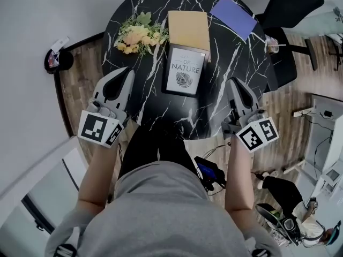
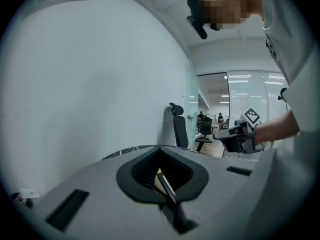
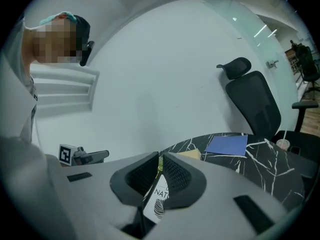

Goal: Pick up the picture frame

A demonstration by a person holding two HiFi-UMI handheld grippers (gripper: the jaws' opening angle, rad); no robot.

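Note:
The picture frame [image 1: 185, 70], black-edged with a white leaf print, lies flat in the middle of the round black marble table [image 1: 230, 63]. My left gripper [image 1: 128, 71] hovers over the table's left edge, left of the frame, its jaws closed together and empty. My right gripper [image 1: 233, 82] hovers over the near right part of the table, to the right of the frame, shut with nothing in it. In the right gripper view the frame [image 3: 159, 196] shows through the gap behind the closed tips [image 3: 160, 157]. In the left gripper view a frame edge [image 2: 164, 184] shows below the tips [image 2: 160, 151].
A flower bunch [image 1: 140, 35] lies at the table's back left, beside a tan box [image 1: 188, 30] just behind the frame. A blue sheet [image 1: 233, 16] lies at the back right. A black office chair [image 1: 295, 9] and a small cup [image 1: 273, 47] stand to the right.

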